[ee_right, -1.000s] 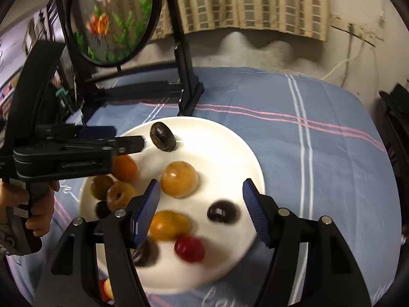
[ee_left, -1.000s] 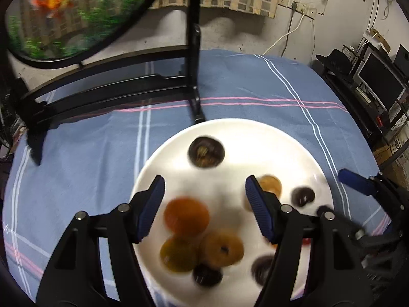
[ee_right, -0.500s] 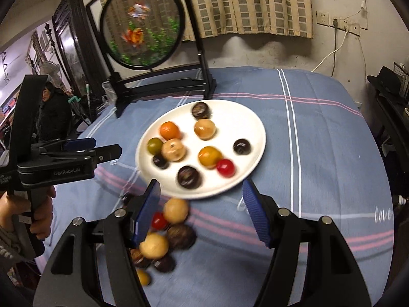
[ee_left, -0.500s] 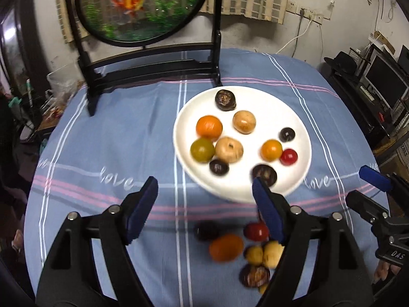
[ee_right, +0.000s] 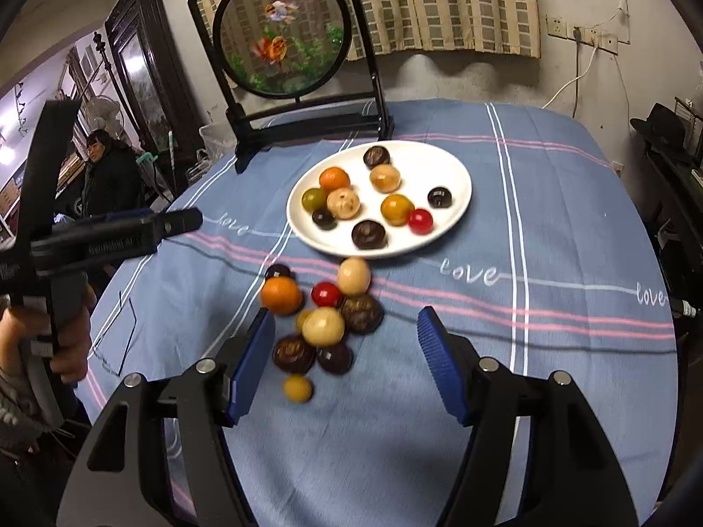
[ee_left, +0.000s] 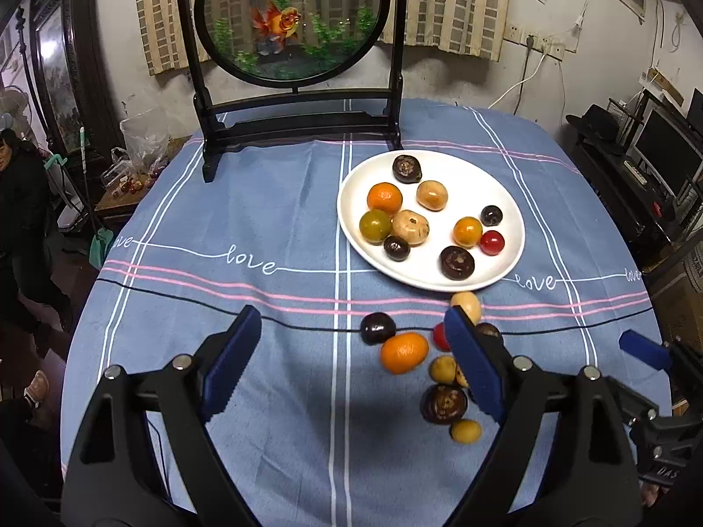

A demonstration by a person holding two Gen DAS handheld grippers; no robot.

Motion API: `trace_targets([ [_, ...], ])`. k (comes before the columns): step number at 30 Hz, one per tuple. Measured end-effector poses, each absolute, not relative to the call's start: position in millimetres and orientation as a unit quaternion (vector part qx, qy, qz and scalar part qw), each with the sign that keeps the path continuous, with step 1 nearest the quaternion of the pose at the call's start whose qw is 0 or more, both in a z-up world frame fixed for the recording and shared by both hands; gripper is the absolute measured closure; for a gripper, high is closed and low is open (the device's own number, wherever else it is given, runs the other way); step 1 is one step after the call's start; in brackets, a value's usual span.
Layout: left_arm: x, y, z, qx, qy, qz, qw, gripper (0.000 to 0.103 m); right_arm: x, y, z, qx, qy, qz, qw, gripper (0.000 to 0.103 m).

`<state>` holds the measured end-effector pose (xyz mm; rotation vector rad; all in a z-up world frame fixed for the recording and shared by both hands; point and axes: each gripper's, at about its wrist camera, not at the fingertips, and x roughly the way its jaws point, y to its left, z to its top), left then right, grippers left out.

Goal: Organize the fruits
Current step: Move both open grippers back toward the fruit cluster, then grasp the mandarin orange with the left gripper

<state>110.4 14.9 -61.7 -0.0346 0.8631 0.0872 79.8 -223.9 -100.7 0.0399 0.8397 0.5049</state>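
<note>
A white plate (ee_left: 461, 175) (ee_right: 422, 162) holds several fruits: orange, tan, dark brown, green and one red. In front of it, several more fruits lie in a loose heap on the blue cloth, among them an orange one (ee_left: 403, 351) (ee_right: 281, 294) and a tan one (ee_right: 323, 327). My left gripper (ee_left: 349, 320) hovers above the cloth left of the heap. Its jaws are opening and grip nothing. My right gripper (ee_right: 346, 320) hangs over the heap's near side, open, with no fruit pinched. A hand (ee_right: 66, 342) holds the left tool.
A round fish-painted screen (ee_left: 292, 22) (ee_right: 285, 39) on a black stand sits behind the plate. A person in dark clothes (ee_left: 17, 184) sits beyond the table's left edge. A monitor and shelves (ee_left: 668, 149) stand to the right.
Both grippers pulled back and up from over the plate, and the heap of loose fruit on the cloth came into view. The left jaws spread wider.
</note>
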Motion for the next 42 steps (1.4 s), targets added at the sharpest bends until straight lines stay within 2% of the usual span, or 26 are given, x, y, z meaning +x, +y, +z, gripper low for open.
trace_targets([
  [14, 88.6, 14.2, -74.0, -0.008, 0.436, 0.038, 0.899, 0.014, 57.9, -227.4, -103.4, 0.025, 0.409, 0.232, 0.882, 0.035],
  [22, 77.0, 36.6, -144.5, -0.004, 0.476, 0.062, 0.877, 0.012, 60.3, -225.4, -116.9, 0.018, 0.426, 0.223, 0.877, 0.035],
  [32, 75.5, 70.5, -202.6, -0.027, 0.473, 0.084, 0.877, 0.012, 63.9, -218.0, -121.8, 0.005, 0.44, 0.225, 0.869, 0.035],
  [42, 87.3, 60.0, -200.1, -0.043, 0.483, 0.045, 0.873, 0.012, 70.3, -210.9, -138.1, -0.011, 0.475, 0.218, 0.853, 0.035],
])
